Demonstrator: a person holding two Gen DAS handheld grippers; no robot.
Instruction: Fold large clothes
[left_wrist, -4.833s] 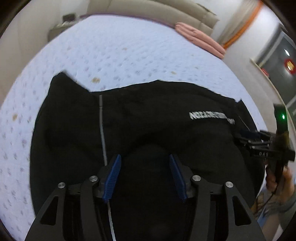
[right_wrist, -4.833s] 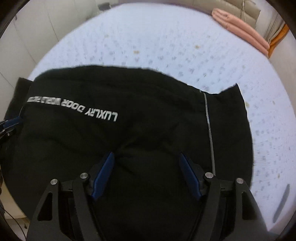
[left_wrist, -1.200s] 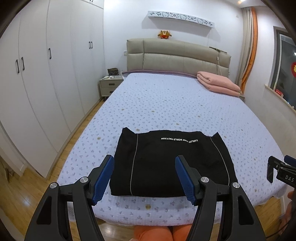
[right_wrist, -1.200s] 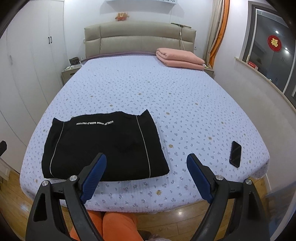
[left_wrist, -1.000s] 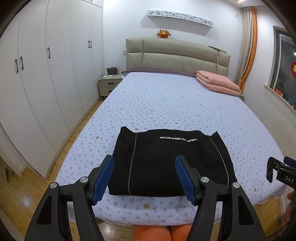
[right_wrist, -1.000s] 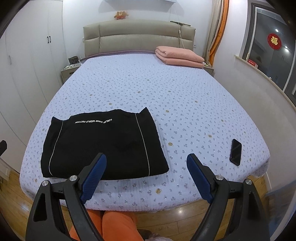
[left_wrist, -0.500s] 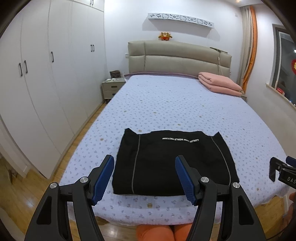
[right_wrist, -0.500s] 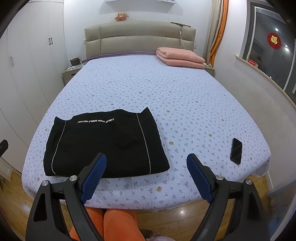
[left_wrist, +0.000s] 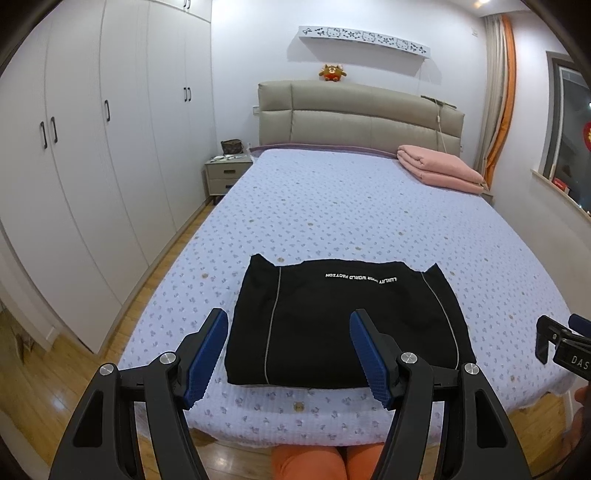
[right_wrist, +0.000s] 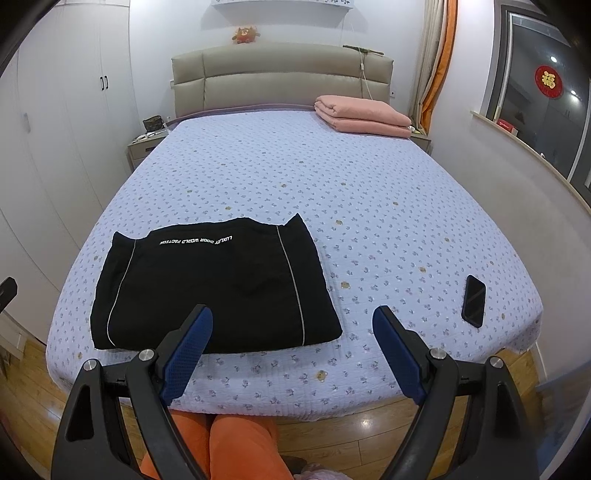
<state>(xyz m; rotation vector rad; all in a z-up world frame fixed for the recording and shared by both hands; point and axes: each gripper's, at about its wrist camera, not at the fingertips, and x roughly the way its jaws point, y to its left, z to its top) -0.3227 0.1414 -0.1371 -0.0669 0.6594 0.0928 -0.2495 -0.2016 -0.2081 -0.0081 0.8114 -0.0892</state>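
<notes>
Both grippers hang off the foot edge of the bed (left_wrist: 369, 206), angled down toward it: the left gripper (left_wrist: 288, 352) has its jaws parted with nothing between them, and the right gripper (right_wrist: 291, 350) stands wider apart, also empty. One folded black garment (right_wrist: 207, 284) with white lettering and two pale stripes lies flat near the foot edge, toward the bed's left corner. There is also one black phone (right_wrist: 473, 301) near the right foot corner and one folded pink blanket (right_wrist: 364, 116) at the head-end right corner.
</notes>
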